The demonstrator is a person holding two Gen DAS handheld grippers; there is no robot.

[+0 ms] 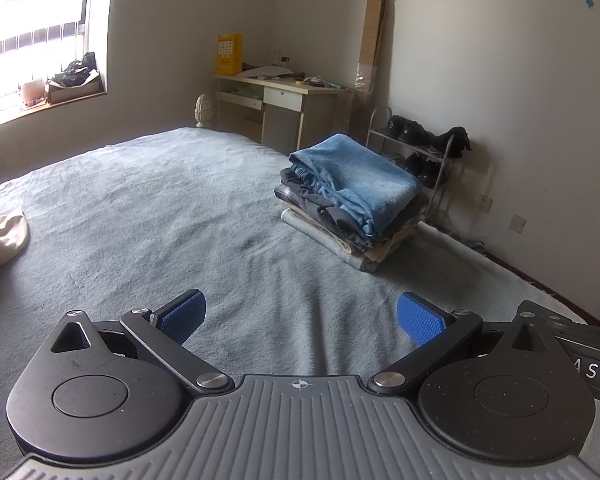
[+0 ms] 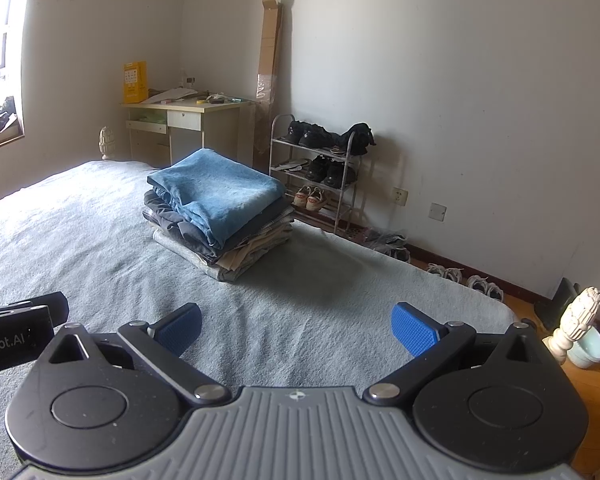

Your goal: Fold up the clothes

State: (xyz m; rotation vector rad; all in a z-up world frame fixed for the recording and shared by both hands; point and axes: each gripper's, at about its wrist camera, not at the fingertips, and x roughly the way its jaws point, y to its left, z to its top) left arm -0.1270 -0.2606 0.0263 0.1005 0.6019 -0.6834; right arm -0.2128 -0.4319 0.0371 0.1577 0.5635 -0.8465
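Observation:
A stack of folded clothes (image 1: 352,200) (image 2: 220,212) sits on the grey bed cover (image 1: 160,216) (image 2: 80,240), a blue garment (image 1: 360,176) (image 2: 220,192) on top. A beige garment (image 1: 4,236) lies unfolded at the bed's left edge. My left gripper (image 1: 302,320) hovers open over bare cover, well short of the stack, nothing between its blue pads (image 1: 182,316). My right gripper (image 2: 296,328) is open too, empty, with the stack ahead and to its left. The right gripper's body (image 1: 580,340) shows at the left wrist view's right edge.
Beyond the bed stand a desk (image 2: 188,120) with a yellow box (image 2: 134,82), a tall cardboard box (image 2: 270,44) and a metal shoe rack (image 2: 316,168). Shoes (image 2: 460,276) lie on the wooden floor along the wall. A white bedpost finial (image 2: 576,320) stands at the right.

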